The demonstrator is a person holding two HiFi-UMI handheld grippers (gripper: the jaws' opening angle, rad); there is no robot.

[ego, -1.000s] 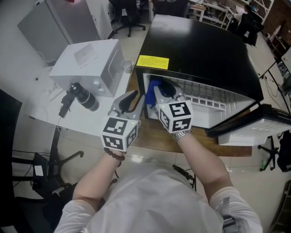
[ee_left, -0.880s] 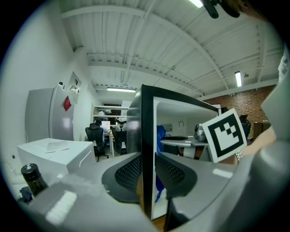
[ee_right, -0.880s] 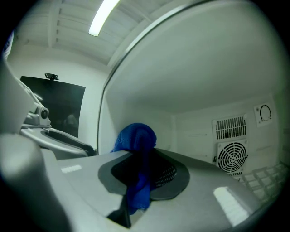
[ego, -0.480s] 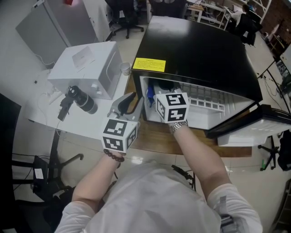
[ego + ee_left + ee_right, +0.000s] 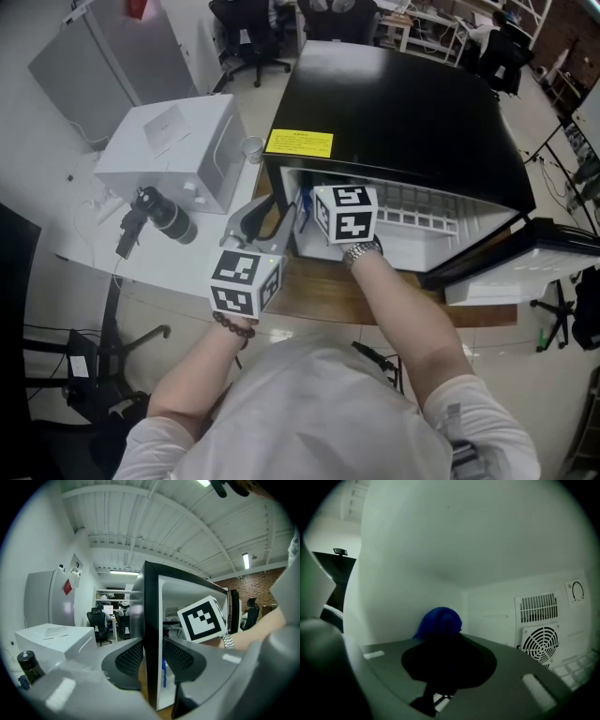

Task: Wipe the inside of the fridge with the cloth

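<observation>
Jaws on your right gripper (image 5: 440, 645) are clamped on the blue cloth (image 5: 439, 622), which bulges out past the tips in a bunched lump; that whole gripper is poked into the open black mini fridge (image 5: 403, 108), so the cloth sits inside the compartment, close to the white left inner wall (image 5: 389, 602) near the back corner; can't tell if it actually touches the wall. Further right on the back wall you've got a round fan grille (image 5: 539, 642) with a slotted vent above it and a little dial (image 5: 577, 591) up top; from the head view the white wire shelf (image 5: 422, 208) shows just right of your right wrist.

Your left gripper (image 5: 153, 663) is outside the fridge at its left front corner; its jaws have just been opening and now stand apart, straddling the front edge of the fridge's black side wall (image 5: 150, 634) without pinching it.

The fridge door (image 5: 525, 251) hangs open on the right; a yellow label (image 5: 299, 142) is stuck on the fridge's top near the front; the fridge stands on a wooden board (image 5: 319, 292). Left of it on the white desk (image 5: 112, 248) there's a white box (image 5: 173, 145) and a black bottle-shaped thing (image 5: 161, 212).
</observation>
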